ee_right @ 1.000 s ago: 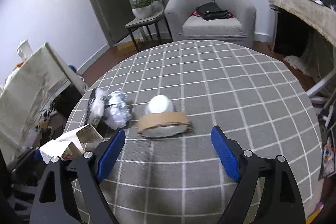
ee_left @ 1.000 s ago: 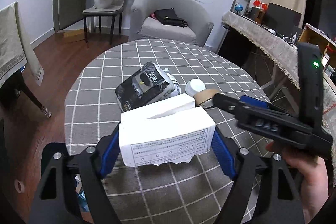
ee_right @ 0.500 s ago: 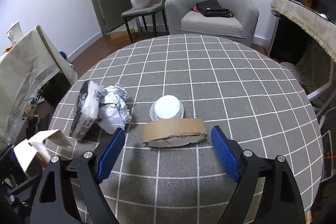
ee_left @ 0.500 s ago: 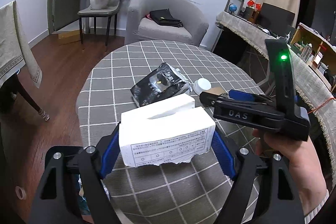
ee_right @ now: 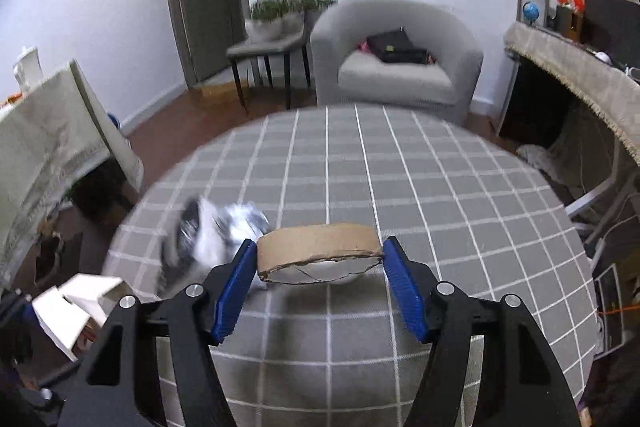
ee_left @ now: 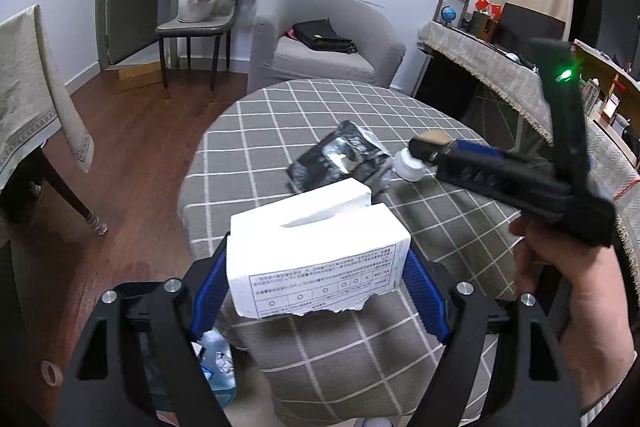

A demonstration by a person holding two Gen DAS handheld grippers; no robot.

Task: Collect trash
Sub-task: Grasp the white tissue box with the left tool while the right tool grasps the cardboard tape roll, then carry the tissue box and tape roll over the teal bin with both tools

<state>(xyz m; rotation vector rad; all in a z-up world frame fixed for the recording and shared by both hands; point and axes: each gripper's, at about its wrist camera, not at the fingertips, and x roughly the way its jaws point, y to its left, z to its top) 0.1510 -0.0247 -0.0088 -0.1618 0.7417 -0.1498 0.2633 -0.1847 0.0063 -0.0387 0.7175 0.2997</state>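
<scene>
The left gripper (ee_left: 316, 283) clamps one white box (ee_left: 316, 251) between its two blue pads, one pad flat on each end of the box. The box has a slot cut in its top and a torn lower edge under a printed label. It sits dead centre between the fingers, held off the table (ee_left: 248, 163).

The right gripper (ee_right: 320, 263) has just been closing its jaws, and one brown cardboard ring (ee_right: 318, 245) now sits between them, each pad touching one end of it. The ring lies straight ahead at 12 o'clock from the fingers, its open side facing the camera.

Outward on the round checked table: one white cup (ee_left: 409, 166), seen in the left view just beyond the right gripper's tip and mostly hidden behind the ring in the right view. One crumpled black-and-silver bag (ee_left: 344, 155) lies at about 10 o'clock from the ring, just beside the cup; it is blurred in the right view. From the left gripper the bag is at 12 o'clock, beyond the box, and the right gripper with its hand (ee_left: 568, 291) at 2 o'clock.

Below the left fingers, off the table edge at 7 o'clock, one plastic bottle (ee_left: 216, 359) shows.
</scene>
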